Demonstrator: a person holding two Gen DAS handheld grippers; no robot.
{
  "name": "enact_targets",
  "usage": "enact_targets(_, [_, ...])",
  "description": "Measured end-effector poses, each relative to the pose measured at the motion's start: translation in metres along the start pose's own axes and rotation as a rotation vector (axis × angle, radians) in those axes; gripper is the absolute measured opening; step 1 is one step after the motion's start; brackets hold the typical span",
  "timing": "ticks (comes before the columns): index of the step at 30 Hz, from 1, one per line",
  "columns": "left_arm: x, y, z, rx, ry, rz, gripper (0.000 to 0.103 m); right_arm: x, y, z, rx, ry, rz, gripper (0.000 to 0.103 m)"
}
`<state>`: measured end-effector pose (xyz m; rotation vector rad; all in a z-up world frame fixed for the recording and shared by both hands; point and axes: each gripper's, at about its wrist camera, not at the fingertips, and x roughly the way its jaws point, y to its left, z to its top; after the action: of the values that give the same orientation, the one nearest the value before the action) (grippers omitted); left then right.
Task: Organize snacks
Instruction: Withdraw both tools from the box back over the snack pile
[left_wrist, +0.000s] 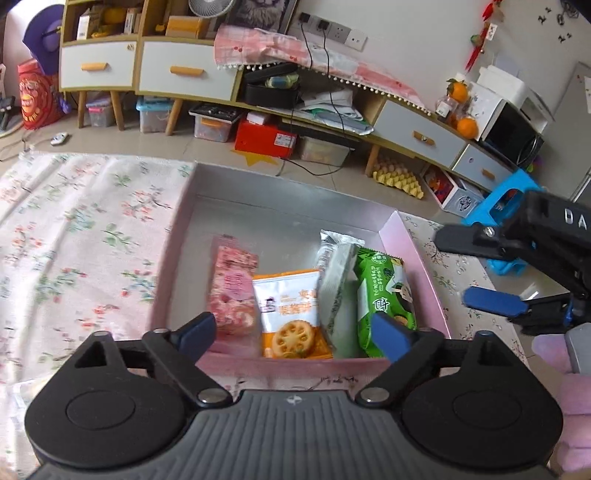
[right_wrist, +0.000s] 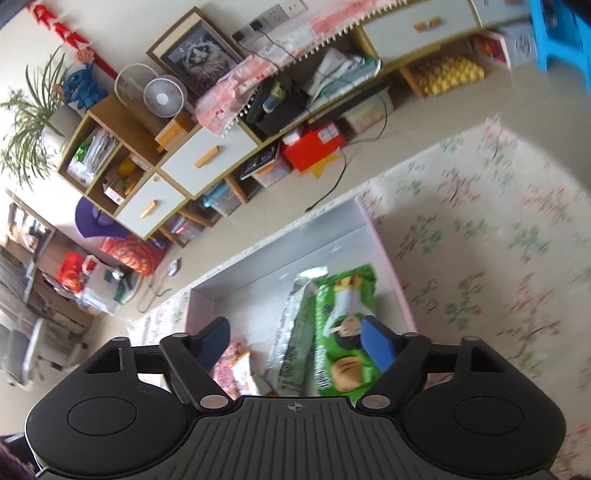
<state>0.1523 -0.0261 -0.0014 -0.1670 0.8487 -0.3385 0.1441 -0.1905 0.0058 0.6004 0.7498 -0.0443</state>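
A pink box (left_wrist: 417, 258) with a silver inside lies on the floral cloth. Standing side by side at its near end are a pink packet (left_wrist: 234, 288), an orange biscuit packet (left_wrist: 290, 314), a silver-grey packet (left_wrist: 336, 280) and a green packet (left_wrist: 382, 291). My left gripper (left_wrist: 293, 332) hovers open over the box's near wall, nothing between its fingers. My right gripper (left_wrist: 469, 271) is open beside the box's right wall. In the right wrist view the right gripper (right_wrist: 295, 341) stands open above the silver-grey packet (right_wrist: 295, 332) and the green packet (right_wrist: 343, 306), touching neither.
The floral cloth (left_wrist: 81, 236) spreads to the left and right of the box. Beyond it is tiled floor, a low cabinet (left_wrist: 417, 133) with drawers, storage bins and a blue stool (left_wrist: 506, 195). A pink-sleeved hand (left_wrist: 565, 387) holds the right gripper.
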Motion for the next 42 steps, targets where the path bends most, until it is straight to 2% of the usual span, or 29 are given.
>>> enact_targets(2, [-0.008, 0.002, 0.001, 0.006, -0.002, 0.03, 0.098, -0.006, 0.005, -0.001, -0.048, 0.008, -0.022, 0.084])
enact_targets(5, [-0.02, 0.007, 0.001, 0.009, 0.006, 0.073, 0.101, -0.016, 0.011, -0.005, -0.121, 0.017, -0.044, 0.087])
enact_targets(12, [-0.043, 0.026, -0.005, 0.018, 0.043, 0.127, 0.102, -0.037, 0.029, -0.027, -0.283, 0.014, -0.14, 0.09])
enact_targets(21, [-0.06, 0.057, -0.027, 0.024, 0.042, 0.163, 0.103, -0.05, 0.031, -0.06, -0.351, 0.038, -0.164, 0.094])
enact_targets(25, [-0.062, 0.065, -0.036, 0.103, 0.036, 0.206, 0.103, -0.052, 0.026, -0.073, -0.373, 0.032, -0.167, 0.095])
enact_targets(30, [-0.064, 0.077, -0.046, 0.181, 0.026, 0.205, 0.103, -0.049, 0.02, -0.086, -0.414, 0.087, -0.2, 0.095])
enact_targets(33, [-0.064, 0.087, -0.051, 0.198, 0.053, 0.199, 0.102, -0.047, 0.014, -0.091, -0.422, 0.11, -0.214, 0.095])
enact_targets(36, [-0.061, 0.1, -0.053, 0.182, 0.115, 0.204, 0.101, -0.044, 0.007, -0.096, -0.421, 0.157, -0.218, 0.095])
enact_targets(39, [-0.063, 0.111, -0.055, 0.131, 0.135, 0.161, 0.097, -0.042, 0.004, -0.101, -0.432, 0.194, -0.223, 0.095])
enact_targets(42, [-0.064, 0.115, -0.06, 0.13, 0.143, 0.132, 0.093, -0.041, 0.004, -0.103, -0.444, 0.198, -0.219, 0.095])
